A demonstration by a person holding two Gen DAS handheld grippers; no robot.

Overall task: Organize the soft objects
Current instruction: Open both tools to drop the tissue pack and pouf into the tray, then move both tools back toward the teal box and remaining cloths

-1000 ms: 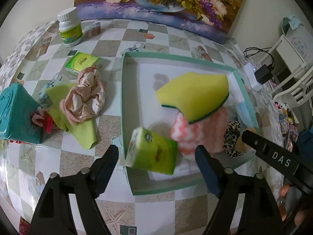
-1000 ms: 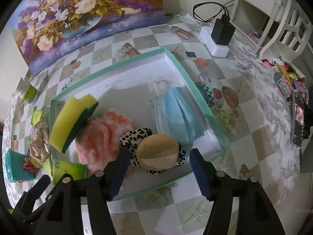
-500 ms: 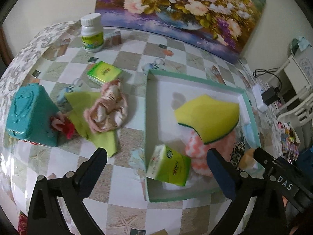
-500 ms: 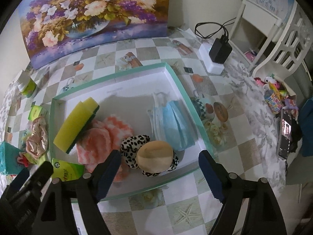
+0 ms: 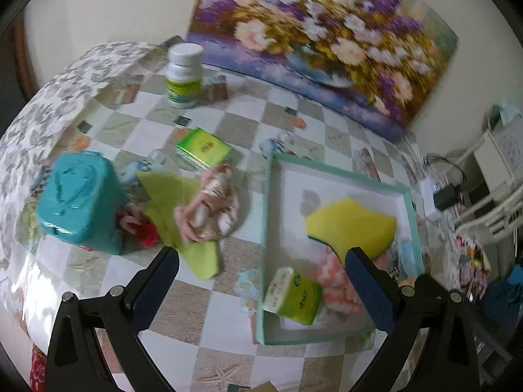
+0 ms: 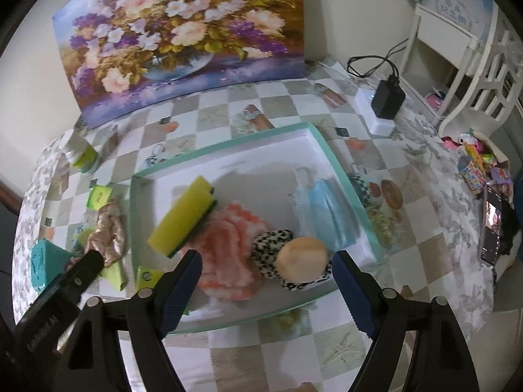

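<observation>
A teal-rimmed white tray point(image 5: 340, 168) point(image 6: 228, 145) holds a yellow sponge point(image 5: 351, 225) point(image 6: 183, 217), a pink fluffy cloth point(image 6: 228, 248), a leopard-print scrunchie point(image 6: 271, 241) with a tan puff point(image 6: 302, 258), a blue face mask point(image 6: 322, 214) and a green tissue pack point(image 5: 292, 295). Left of the tray lie a pink scrunchie point(image 5: 207, 209) point(image 6: 108, 228) on a green cloth point(image 5: 183, 215), and another green tissue pack point(image 5: 202, 147). My left gripper point(image 5: 261, 290) is open and empty above the tray's near left edge. My right gripper point(image 6: 266, 290) is open and empty above the tray's near side.
A teal box point(image 5: 76, 197) with a small red item point(image 5: 143, 232) stands at the left. A white pill bottle point(image 5: 183, 75) stands at the back by a flower painting point(image 6: 183, 39). A charger and cable point(image 6: 387, 98) and white furniture point(image 6: 474, 65) are at the right.
Both grippers have pulled back and up from the tray and opened wider. The left view has swung left, so the teal box and the scrunchie sit more central. Nothing in the tray moved.
</observation>
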